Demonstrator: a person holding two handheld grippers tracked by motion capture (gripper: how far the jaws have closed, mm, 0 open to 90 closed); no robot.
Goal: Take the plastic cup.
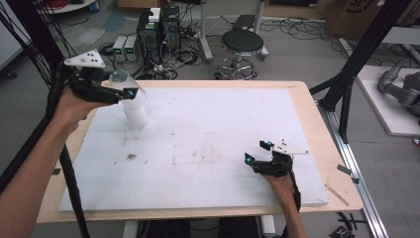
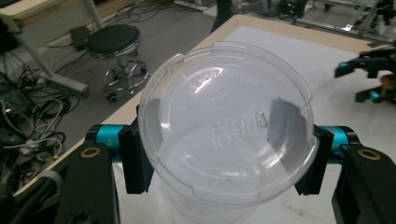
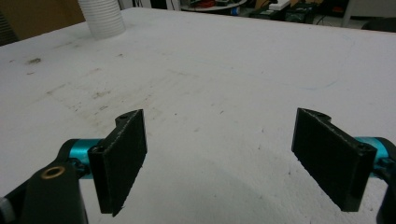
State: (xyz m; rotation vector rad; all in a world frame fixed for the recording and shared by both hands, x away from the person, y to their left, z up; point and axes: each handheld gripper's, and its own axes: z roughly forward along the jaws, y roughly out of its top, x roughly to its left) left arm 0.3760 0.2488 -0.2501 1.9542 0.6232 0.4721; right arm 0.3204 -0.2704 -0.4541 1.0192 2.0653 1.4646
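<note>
A white board [image 1: 198, 148] lies on the table [image 1: 317, 119] and covers most of its top. A cup [image 1: 134, 106] stands on the board's far left part, with a domed lid [image 2: 224, 121] above it between the jaws of the left gripper [image 1: 119, 90]. The right gripper [image 1: 260, 152] sits over the board's near right part, well apart from the cup; a stool [image 1: 241, 47] stands on the floor behind the table.

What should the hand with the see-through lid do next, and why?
Probably lower the lid a little and settle it onto the white cup. The left gripper holds the lid between its jaws just over the cup's mouth, and in the left gripper view the cup's wall shows beneath it. The right gripper rests open on the board, well away.
</note>
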